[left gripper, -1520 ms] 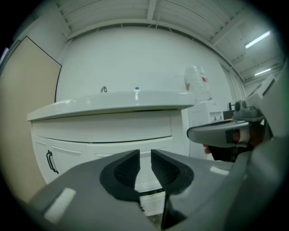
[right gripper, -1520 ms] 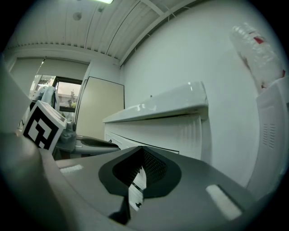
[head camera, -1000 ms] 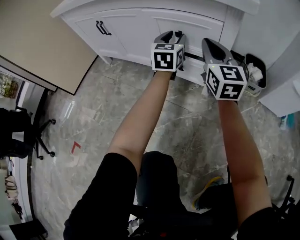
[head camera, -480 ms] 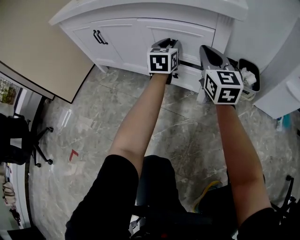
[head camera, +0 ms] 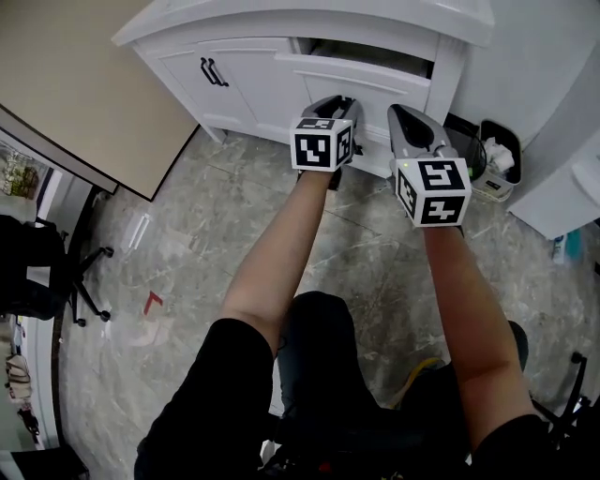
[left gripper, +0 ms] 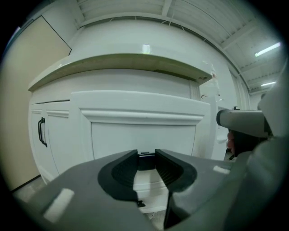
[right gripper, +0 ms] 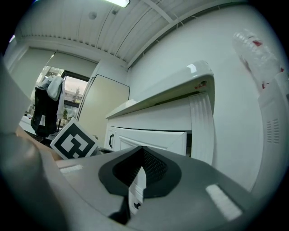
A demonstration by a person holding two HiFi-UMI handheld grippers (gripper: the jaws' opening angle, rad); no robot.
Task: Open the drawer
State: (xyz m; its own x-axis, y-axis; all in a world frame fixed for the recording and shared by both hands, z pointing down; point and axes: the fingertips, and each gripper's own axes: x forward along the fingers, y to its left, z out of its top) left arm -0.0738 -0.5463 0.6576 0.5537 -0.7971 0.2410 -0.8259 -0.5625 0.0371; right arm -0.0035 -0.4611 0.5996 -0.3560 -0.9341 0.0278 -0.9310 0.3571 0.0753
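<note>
A white cabinet [head camera: 309, 19] stands ahead on the floor, and its top drawer [head camera: 361, 77] is pulled out a little, leaving a dark gap [head camera: 366, 54] above the front panel. My left gripper [head camera: 336, 101] reaches the drawer front [left gripper: 144, 135] and is shut on the small black drawer handle [left gripper: 145, 161], which sits between its fingertips. My right gripper [head camera: 410, 122] hovers just to the right, off the cabinet. Its jaws are almost touching with nothing in them, and in the right gripper view [right gripper: 142, 153] only a thin white sliver shows between them.
Left of the drawer is a cabinet door with a black bar handle [head camera: 214, 72]. A black bin [head camera: 495, 157] holding white rubbish sits at the cabinet's right, beside a white unit [head camera: 562, 192]. A beige panel [head camera: 75, 84] and an office chair [head camera: 42, 272] lie left.
The drawer has slid out of the cabinet, opening a dark gap at its top. The left gripper came back toward me with the handle, and the right gripper drew back alongside it.
</note>
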